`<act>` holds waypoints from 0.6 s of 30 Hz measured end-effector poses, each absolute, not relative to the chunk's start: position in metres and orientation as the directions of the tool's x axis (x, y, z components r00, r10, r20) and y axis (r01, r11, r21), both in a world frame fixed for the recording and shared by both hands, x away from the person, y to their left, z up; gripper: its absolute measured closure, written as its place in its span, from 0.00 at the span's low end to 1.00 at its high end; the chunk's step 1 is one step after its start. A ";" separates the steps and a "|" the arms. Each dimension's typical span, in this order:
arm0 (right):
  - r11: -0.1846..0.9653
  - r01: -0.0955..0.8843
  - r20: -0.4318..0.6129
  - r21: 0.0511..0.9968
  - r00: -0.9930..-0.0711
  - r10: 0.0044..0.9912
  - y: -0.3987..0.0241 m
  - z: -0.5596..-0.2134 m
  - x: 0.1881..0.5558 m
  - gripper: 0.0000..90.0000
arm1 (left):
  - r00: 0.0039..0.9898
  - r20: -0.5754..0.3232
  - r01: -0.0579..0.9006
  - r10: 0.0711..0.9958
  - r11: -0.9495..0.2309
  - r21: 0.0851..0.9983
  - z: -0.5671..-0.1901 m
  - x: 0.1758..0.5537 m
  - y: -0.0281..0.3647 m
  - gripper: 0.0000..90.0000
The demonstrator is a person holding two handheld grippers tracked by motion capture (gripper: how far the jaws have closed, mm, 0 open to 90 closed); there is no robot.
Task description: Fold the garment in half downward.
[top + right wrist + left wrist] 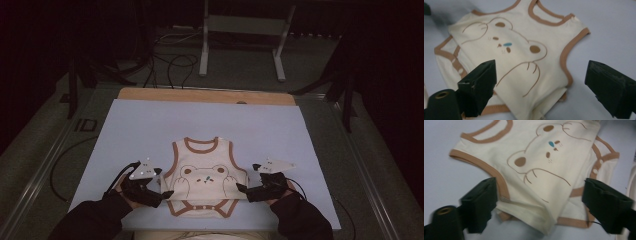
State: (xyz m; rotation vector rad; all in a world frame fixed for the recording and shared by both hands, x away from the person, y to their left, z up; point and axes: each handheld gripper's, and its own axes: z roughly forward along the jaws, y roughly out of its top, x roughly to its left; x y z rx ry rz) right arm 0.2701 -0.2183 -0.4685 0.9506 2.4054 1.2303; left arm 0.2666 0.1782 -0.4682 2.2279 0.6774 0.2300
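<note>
A cream baby bodysuit (204,182) with brown trim and a bear print lies flat on the pale blue table cover (150,125), neck opening toward the far side. My left gripper (161,186) is at the garment's left edge, open, its jaws well apart above the cloth (541,182) with nothing pinched. My right gripper (246,185) is at the right edge, also open, and the bodysuit (519,57) lies loose below its spread jaws. The bottom flap with snaps (202,206) is folded up under the body.
The blue cover lies on a wooden table whose far edge (205,95) shows. A white metal stand (242,30) and black cables (172,62) are on the floor beyond. Sleeved forearms come in at the bottom corners.
</note>
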 end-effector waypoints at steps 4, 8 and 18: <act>0.408 0.411 0.048 0.815 -0.749 0.660 -0.217 -0.461 0.277 0.10 | 0.853 -0.062 0.383 0.518 -0.542 0.748 -0.462 0.273 0.180 0.03; 0.403 0.389 0.032 0.828 -0.751 0.659 -0.213 -0.453 0.285 0.10 | 0.853 -0.069 0.378 0.517 -0.522 0.764 -0.455 0.280 0.182 0.02; 0.423 0.342 -0.016 0.839 -0.761 0.648 -0.203 -0.439 0.304 0.10 | 0.855 -0.063 0.363 0.514 -0.507 0.781 -0.446 0.298 0.179 0.02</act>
